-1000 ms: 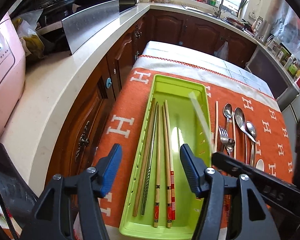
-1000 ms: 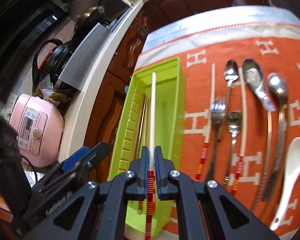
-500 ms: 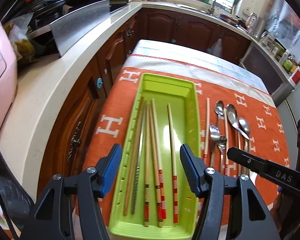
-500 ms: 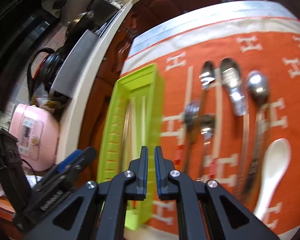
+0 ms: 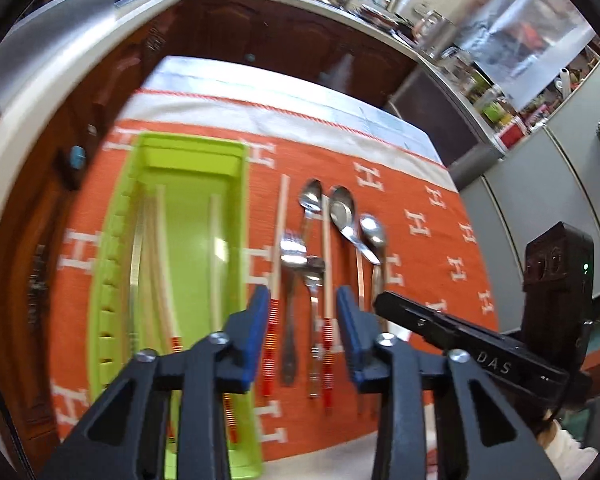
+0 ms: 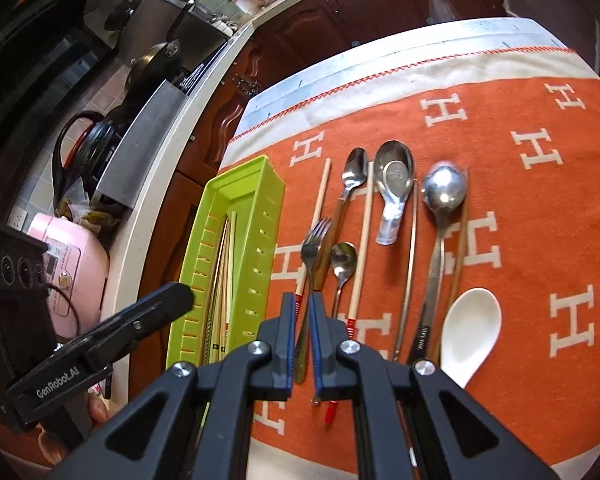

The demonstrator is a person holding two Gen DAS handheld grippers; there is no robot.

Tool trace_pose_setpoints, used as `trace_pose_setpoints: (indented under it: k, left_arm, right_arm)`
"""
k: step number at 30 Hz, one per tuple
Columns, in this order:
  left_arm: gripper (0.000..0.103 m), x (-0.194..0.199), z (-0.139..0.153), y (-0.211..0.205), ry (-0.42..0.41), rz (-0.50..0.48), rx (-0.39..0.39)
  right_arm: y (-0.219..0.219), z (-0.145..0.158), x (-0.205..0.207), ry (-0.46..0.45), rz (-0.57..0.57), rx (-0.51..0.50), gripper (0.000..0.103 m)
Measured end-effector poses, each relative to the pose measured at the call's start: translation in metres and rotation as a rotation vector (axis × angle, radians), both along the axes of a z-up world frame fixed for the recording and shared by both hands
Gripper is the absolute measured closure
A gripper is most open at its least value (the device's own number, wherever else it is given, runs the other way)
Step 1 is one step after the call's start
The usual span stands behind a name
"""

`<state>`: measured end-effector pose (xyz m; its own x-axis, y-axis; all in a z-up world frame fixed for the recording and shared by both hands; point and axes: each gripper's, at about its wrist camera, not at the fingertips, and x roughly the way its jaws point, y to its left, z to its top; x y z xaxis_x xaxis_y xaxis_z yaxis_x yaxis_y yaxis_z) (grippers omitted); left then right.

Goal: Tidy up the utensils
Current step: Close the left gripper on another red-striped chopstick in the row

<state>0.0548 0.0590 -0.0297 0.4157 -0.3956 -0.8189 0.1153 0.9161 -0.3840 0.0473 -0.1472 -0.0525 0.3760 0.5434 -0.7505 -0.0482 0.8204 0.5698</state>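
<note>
A green tray (image 5: 116, 280) on the orange cloth (image 5: 420, 264) holds several chopsticks (image 5: 214, 260). To its right lie loose chopsticks (image 5: 282, 232), a fork (image 5: 292, 256) and metal spoons (image 5: 342, 210). My left gripper (image 5: 303, 336) hovers over the fork and a small spoon, its jaws closing with nothing pressed between the pads. In the right wrist view, my right gripper (image 6: 303, 336) is shut and empty above the fork (image 6: 314, 240) handle, beside the tray (image 6: 268, 216). A white ceramic spoon (image 6: 472, 324) lies at the far right of the row.
A pale counter (image 5: 40, 120) with wooden cabinets runs along the tray's left. On it stand a pink rice cooker (image 6: 72, 264) and a pan (image 6: 156, 60). One finger of the left gripper (image 6: 168, 296) reaches in beside the tray.
The right gripper let go of its chopstick, which now lies in the tray, and moved right over the fork. The left gripper swung right from the tray to the loose utensils, jaws narrower.
</note>
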Motion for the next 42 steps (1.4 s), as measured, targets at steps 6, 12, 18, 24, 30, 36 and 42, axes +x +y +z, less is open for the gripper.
trace_pose_setpoints:
  k: [6, 12, 18, 24, 30, 36, 42]
  left_arm:
    - [0.092, 0.021, -0.023, -0.027, 0.075, -0.03, 0.081]
    - [0.095, 0.04, -0.058, -0.045, 0.18, -0.026, 0.164]
    - [0.095, 0.052, -0.084, -0.052, 0.255, 0.006, 0.251]
    - [0.095, 0.059, -0.087, -0.062, 0.264, 0.024, 0.306]
    - [0.088, 0.067, -0.086, -0.069, 0.278, 0.037, 0.38]
    - [0.088, 0.065, -0.092, -0.078, 0.284, 0.015, 0.435]
    - [0.089, 0.068, -0.092, -0.084, 0.266, 0.027, 0.432]
  right_arm:
    - [-0.017, -0.01, -0.001, 0.029, -0.028, 0.032, 0.096]
    - [-0.028, -0.019, -0.002, 0.043, -0.035, 0.066, 0.096]
    - [-0.036, -0.026, -0.003, 0.047, -0.037, 0.098, 0.096]
    - [-0.042, -0.032, -0.003, 0.05, -0.038, 0.125, 0.096]
    - [-0.05, -0.033, -0.004, 0.046, -0.045, 0.14, 0.096]
    - [-0.054, -0.032, -0.004, 0.036, -0.045, 0.154, 0.096]
    - [-0.057, -0.035, -0.005, 0.043, -0.037, 0.163, 0.096]
